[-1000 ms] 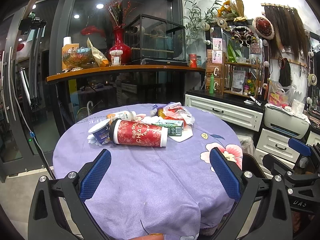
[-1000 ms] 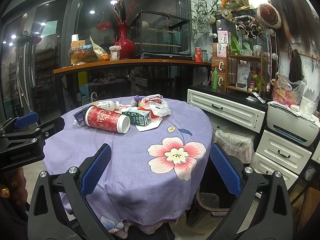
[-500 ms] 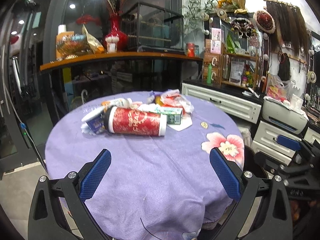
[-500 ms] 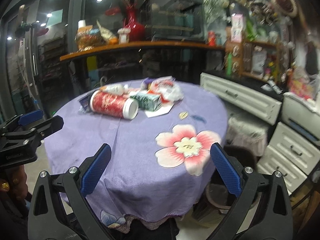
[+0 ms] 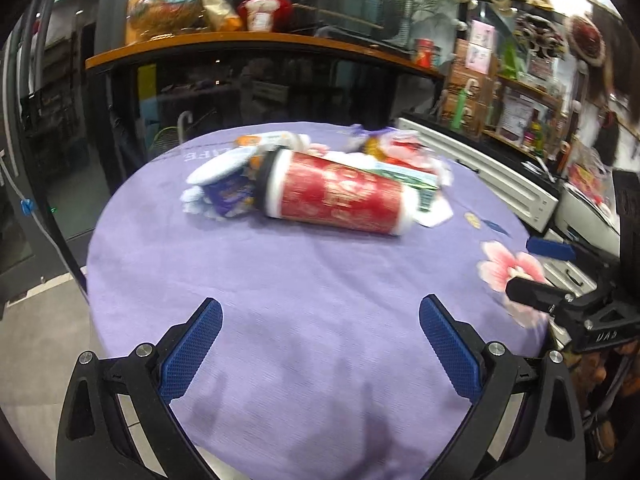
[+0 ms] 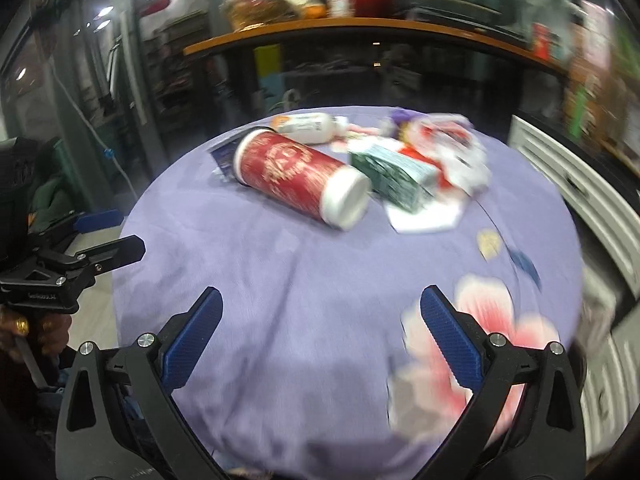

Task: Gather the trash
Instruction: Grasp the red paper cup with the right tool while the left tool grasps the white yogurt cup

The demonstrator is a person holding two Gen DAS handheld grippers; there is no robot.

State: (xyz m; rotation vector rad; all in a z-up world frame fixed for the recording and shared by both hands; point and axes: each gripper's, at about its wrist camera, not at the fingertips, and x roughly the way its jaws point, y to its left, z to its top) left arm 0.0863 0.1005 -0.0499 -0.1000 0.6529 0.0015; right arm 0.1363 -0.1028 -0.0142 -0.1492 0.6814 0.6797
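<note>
Both tools spread wide, empty: left tool (image 5: 320, 344), right tool (image 6: 320, 336). Red cup (image 5: 334, 196) lying sideways amid litter; likely to roll if nudged.

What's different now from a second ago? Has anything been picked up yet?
Nothing picked up. Both the left gripper and right gripper have moved closer over the table toward the trash pile, jaws open and empty. The red cup lies on its side as before.
</note>
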